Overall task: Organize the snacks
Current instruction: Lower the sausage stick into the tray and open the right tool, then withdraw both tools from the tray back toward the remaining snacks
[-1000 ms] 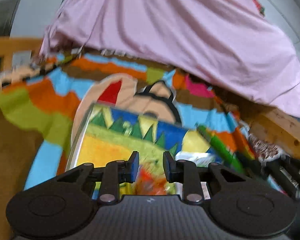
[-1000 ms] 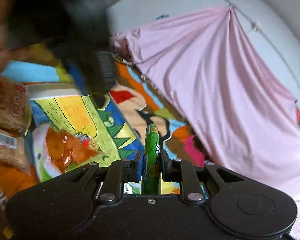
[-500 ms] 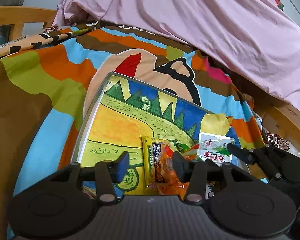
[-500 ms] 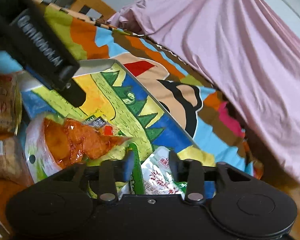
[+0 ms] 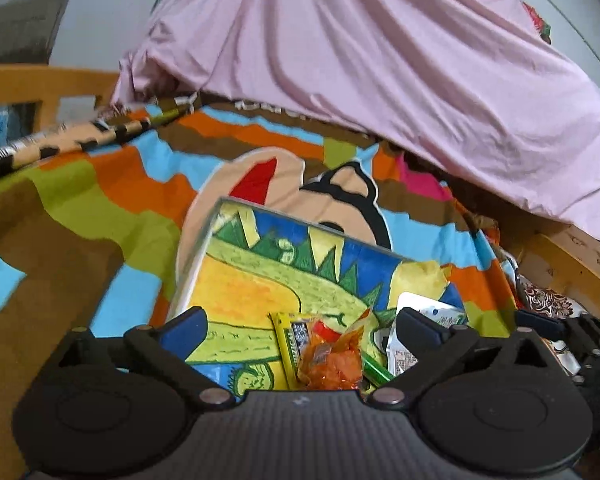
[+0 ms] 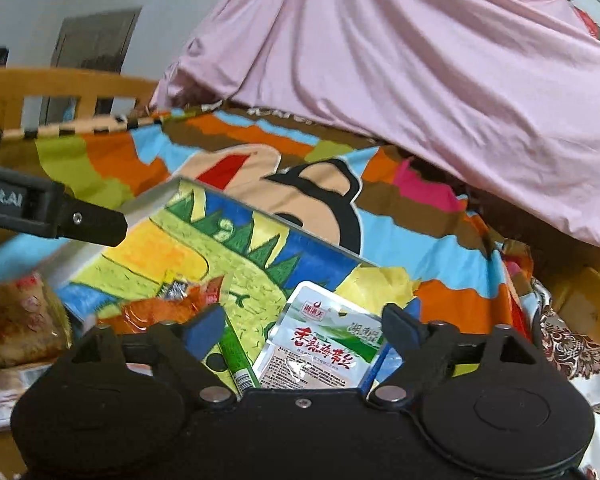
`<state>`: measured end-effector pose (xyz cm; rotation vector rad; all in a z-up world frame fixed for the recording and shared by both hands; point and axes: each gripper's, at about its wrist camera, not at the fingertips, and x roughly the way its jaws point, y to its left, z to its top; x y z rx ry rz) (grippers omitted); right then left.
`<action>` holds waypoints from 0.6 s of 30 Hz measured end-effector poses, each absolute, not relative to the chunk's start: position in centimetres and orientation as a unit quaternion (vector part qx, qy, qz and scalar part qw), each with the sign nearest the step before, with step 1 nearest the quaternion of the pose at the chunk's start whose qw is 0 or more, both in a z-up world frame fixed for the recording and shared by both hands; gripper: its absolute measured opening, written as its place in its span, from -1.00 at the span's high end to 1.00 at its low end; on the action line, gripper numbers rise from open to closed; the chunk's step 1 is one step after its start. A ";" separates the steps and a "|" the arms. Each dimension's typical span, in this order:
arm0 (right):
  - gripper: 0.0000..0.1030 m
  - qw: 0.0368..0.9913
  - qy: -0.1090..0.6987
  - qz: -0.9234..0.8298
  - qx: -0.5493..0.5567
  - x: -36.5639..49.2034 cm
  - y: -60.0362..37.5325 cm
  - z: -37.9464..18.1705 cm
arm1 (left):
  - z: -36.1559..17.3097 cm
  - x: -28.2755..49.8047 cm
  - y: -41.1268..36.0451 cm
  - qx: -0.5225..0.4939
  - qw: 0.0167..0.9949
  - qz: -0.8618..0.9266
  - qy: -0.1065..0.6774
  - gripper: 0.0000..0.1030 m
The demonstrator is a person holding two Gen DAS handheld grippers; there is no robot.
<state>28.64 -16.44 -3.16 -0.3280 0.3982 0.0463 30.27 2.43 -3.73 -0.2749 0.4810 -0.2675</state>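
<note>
In the right wrist view, the white snack pouch (image 6: 324, 344) lying on the painted tray (image 6: 148, 208) near its right edge bears large red Chinese characters that read about as 香辣海带丝, under a small red brand logo too fine to read. The left hand-held gripper (image 6: 52, 212), reaching in over the tray's left corner, shows white lettering ending in "bot.AI" on its side. The green stick pack (image 6: 236, 356) beside the pouch carries a barcode with no legible digits, and the print on the yellow packet (image 5: 292, 344) in the left wrist view is blurred
</note>
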 end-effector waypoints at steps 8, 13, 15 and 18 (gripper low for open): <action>-0.92 0.974 0.159 0.033 -0.157 23.3 -16.6 -0.3 | -1.5 26.0 3.1 -0.119 0.962 -0.116 0.214 -0.99; -0.98 0.979 0.129 0.043 -0.150 19.2 -16.8 1.5 | 0.3 22.2 3.3 -0.109 0.969 -0.112 0.191 -0.99; -0.98 0.980 0.121 0.049 -0.148 17.5 -16.9 2.0 | 0.9 20.6 3.3 -0.112 0.970 -0.111 0.183 -0.99; -0.98 0.980 0.112 0.054 -0.153 14.8 -16.9 2.6 | 1.4 18.1 3.2 -0.107 0.973 -0.107 0.177 -0.99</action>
